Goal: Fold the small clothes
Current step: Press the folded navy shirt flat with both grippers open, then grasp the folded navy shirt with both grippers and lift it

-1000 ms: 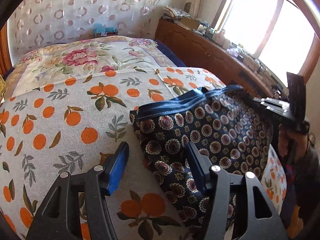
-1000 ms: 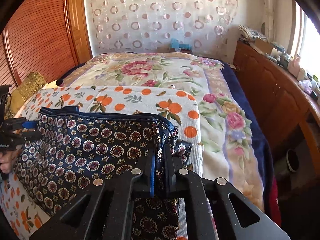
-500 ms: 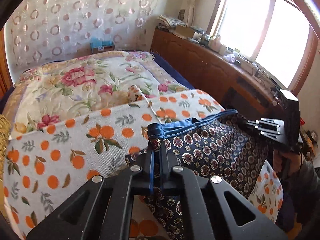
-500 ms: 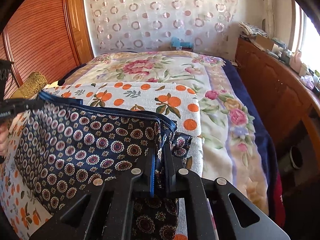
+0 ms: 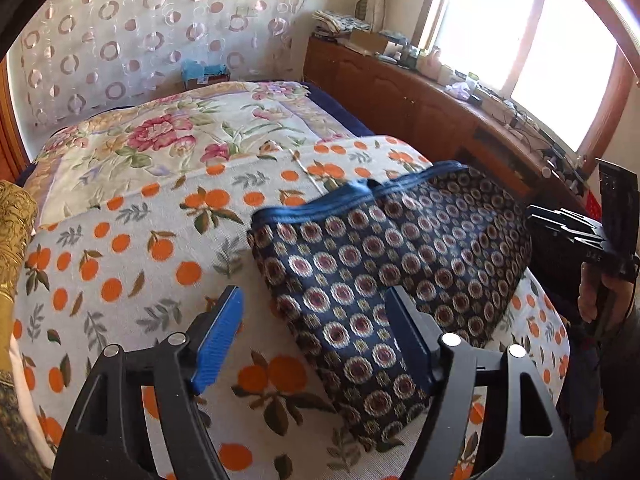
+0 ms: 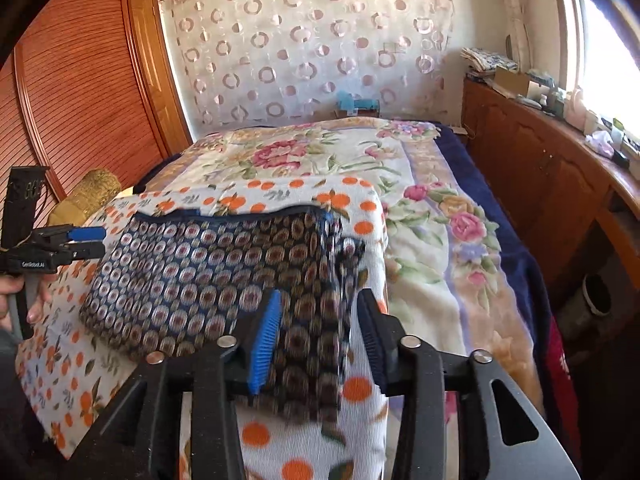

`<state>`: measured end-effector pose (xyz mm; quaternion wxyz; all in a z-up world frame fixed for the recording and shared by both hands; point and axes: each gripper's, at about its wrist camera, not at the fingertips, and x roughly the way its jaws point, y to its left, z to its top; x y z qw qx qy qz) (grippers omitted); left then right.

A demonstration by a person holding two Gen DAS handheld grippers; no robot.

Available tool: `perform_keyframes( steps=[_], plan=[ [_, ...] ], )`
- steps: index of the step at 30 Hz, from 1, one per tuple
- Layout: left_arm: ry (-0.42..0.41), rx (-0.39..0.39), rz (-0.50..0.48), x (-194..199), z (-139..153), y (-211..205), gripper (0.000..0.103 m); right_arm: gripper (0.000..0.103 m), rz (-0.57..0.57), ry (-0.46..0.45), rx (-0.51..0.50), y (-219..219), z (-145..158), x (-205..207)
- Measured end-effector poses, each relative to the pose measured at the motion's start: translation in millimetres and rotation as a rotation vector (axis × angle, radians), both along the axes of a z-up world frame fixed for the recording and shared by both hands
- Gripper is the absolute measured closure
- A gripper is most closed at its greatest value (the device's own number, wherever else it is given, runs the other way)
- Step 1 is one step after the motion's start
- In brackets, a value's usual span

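The patterned navy shorts (image 5: pixel 384 272) lie flat on the orange-print blanket (image 5: pixel 132 248) on the bed, long axis running from one tool to the other, blue waistband (image 5: pixel 360 196) on the side away from both. The left tool (image 5: pixel 316 340) is spread, its right finger over the near left edge of the cloth, its left finger over bare blanket. The right tool (image 6: pixel 320 336) is spread too, straddling the right edge, so each hand sits at its own end. Half a second ago both tools were pinched on the waistband corners with the shorts stretched between them; now they have let go and the garment rests unheld
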<state>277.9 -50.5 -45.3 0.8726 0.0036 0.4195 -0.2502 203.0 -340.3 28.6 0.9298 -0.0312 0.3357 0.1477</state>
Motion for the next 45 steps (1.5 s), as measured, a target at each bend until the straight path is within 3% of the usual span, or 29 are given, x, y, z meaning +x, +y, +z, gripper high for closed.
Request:
perform_keyframes(
  steps=[9,11,12,18,20,24,25,34,41,43,45],
  plan=[
    [0.049,0.049,0.01,-1,-32,-11,0.029,0.061,0.024,0.096,0.017,-5,-33,-14],
    [0.044,0.047,0.014,-3,-34,-11,0.029,0.088,0.021,0.11,-0.009,-6,-36,-10],
    [0.042,0.051,0.015,-3,-34,-11,0.029,0.099,0.002,0.122,-0.071,-5,-41,-8],
    [0.026,0.054,0.012,-4,-36,-10,0.029,0.099,-0.013,0.078,-0.074,-10,-25,-10],
    [0.038,0.038,0.017,-2,-35,-8,0.029,0.096,-0.034,0.037,-0.071,-8,-15,-13],
    [0.075,0.003,0.033,10,-33,-3,0.029,0.044,-0.05,-0.02,-0.049,-2,0,-1],
    [0.086,-0.009,0.042,15,-33,-1,0.029,0.04,-0.047,-0.014,-0.039,1,-1,4],
    [0.109,-0.007,0.054,32,-33,-10,0.029,0.04,-0.034,0.137,-0.028,18,-31,76],
    [0.111,-0.047,0.08,26,-33,-8,0.029,0.04,0.014,0.186,-0.017,18,-37,92],
    [0.114,-0.049,0.081,26,-33,-8,0.032,0.04,0.025,0.181,-0.042,19,-38,94],
    [0.117,-0.057,0.08,27,-33,-7,0.045,0.045,0.033,0.192,-0.016,17,-36,97]
  ],
)
